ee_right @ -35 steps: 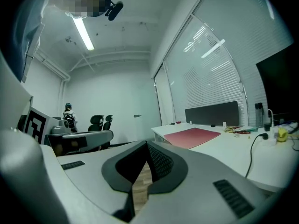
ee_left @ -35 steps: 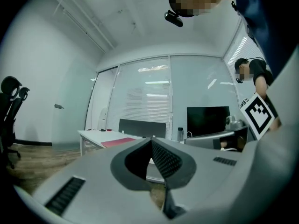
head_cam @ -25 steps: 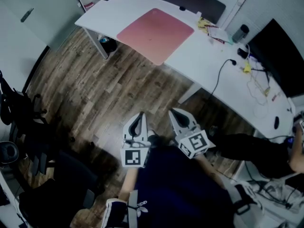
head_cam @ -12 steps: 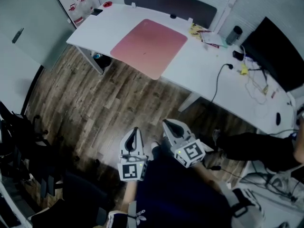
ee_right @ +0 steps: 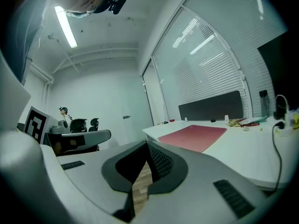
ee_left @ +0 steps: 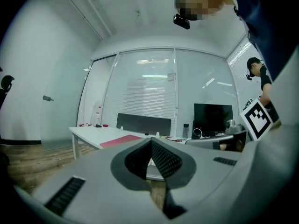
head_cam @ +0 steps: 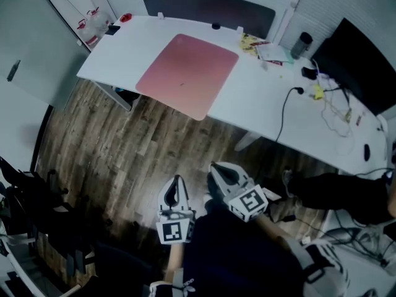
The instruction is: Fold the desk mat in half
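A pink desk mat lies flat and unfolded on the white desk, its near corner at the desk's front edge. Both grippers are held close to the person's body over the wooden floor, well short of the desk. My left gripper is shut with nothing between its jaws. My right gripper is likewise shut and empty. The left gripper points at the desk, with the mat far ahead of it. In the right gripper view the mat lies beyond the shut right gripper.
A dark monitor, a bottle, papers and a black cable occupy the desk's right part. A dark panel stands behind the desk. Chairs stand at the left; another person sits at the right.
The head view has shifted: the desk and mat now sit lower and further left in it. Both grippers stay shut near the body, a little lower in view.
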`<act>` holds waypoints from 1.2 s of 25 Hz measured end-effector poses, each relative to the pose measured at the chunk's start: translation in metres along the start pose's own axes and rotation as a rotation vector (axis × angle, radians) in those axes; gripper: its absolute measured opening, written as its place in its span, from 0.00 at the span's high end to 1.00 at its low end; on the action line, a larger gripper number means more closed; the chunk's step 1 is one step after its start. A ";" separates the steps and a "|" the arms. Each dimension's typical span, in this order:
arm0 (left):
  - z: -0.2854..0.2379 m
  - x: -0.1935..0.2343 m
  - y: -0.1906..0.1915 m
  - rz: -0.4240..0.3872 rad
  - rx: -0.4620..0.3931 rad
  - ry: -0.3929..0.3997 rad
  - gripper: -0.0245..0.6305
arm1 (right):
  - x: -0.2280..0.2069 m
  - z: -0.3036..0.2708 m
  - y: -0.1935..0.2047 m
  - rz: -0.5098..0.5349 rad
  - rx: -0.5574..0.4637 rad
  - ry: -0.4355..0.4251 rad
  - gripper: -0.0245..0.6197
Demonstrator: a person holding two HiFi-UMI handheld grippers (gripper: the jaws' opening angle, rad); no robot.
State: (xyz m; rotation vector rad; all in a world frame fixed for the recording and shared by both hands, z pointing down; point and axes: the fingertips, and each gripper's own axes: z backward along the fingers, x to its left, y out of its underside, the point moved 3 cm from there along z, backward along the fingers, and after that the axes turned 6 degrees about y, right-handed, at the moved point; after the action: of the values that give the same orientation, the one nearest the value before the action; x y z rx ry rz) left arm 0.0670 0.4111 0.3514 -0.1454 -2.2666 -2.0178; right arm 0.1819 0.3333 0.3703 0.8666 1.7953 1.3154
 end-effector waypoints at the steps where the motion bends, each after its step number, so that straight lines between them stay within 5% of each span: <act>1: -0.009 0.003 0.000 -0.001 0.002 0.002 0.96 | -0.008 -0.006 0.000 -0.001 0.011 0.004 0.96; 14: -0.149 0.049 -0.027 -0.026 -0.010 0.007 0.96 | -0.105 -0.115 -0.036 0.049 0.001 -0.034 0.96; 30: -0.204 0.067 -0.019 -0.027 0.038 -0.007 0.96 | -0.163 -0.132 -0.036 -0.044 0.073 0.019 0.96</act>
State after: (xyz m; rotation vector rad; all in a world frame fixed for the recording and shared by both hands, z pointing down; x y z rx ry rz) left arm 0.0007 0.2059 0.3652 -0.1199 -2.3218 -1.9895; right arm 0.1470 0.1248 0.3905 0.8512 1.8765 1.2405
